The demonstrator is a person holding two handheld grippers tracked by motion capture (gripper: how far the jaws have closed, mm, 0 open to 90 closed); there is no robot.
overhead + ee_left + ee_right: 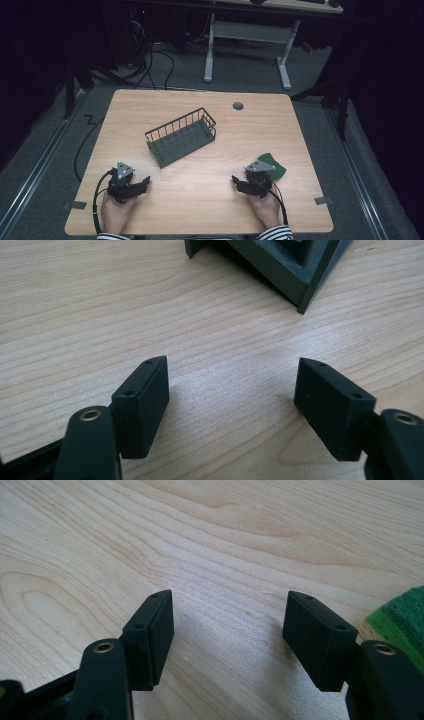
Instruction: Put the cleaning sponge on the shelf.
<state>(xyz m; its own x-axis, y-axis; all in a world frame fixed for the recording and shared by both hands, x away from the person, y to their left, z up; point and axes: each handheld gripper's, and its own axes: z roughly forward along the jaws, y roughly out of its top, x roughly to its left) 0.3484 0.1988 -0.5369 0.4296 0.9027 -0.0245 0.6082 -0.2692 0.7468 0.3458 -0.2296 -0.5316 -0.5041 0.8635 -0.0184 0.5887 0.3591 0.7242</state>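
Both grippers rest near the counter's front edge: left gripper and right gripper gape empty, green sponge beside the right, wire basket mid-counter.

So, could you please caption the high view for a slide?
Both open tools, left and right, rest near a wire basket and green sponge.

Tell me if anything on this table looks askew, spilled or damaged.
Only the wire basket sits askew, turned at an angle to the table edges, empty and upright. The green sponge lies flat by the right tongs. Nothing looks spilled or damaged.
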